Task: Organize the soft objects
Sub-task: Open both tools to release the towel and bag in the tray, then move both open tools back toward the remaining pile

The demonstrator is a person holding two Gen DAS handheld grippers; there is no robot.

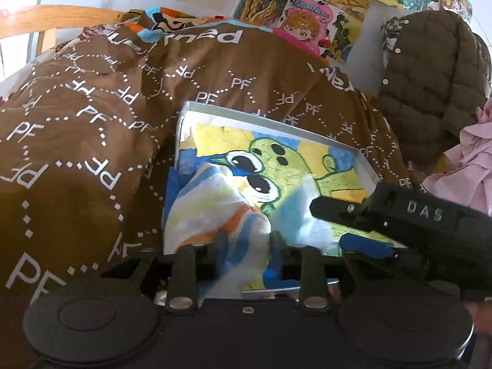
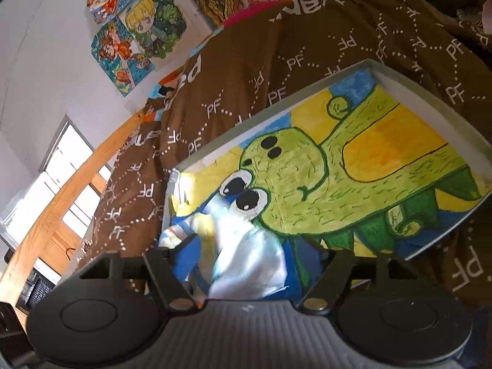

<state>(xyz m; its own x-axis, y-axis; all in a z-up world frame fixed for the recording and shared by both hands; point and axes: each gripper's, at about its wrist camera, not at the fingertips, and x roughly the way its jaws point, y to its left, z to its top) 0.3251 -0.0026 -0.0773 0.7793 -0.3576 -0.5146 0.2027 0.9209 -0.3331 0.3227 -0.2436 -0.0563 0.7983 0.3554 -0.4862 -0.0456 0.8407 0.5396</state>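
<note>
Two grippers, left (image 1: 246, 240) and right (image 2: 246, 258), jaws spread around one striped cloth (image 1: 215, 203) inside the tray's (image 1: 233, 112) near-left corner.

Both wrist cams sit close over the tray (image 1: 270, 113) on the brown quilt (image 1: 92, 123), angled down toward the poster wall (image 1: 307, 6); left view catches the right gripper (image 1: 316, 207), both share tray (image 2: 430, 83) and cloth (image 2: 246, 246).
</note>
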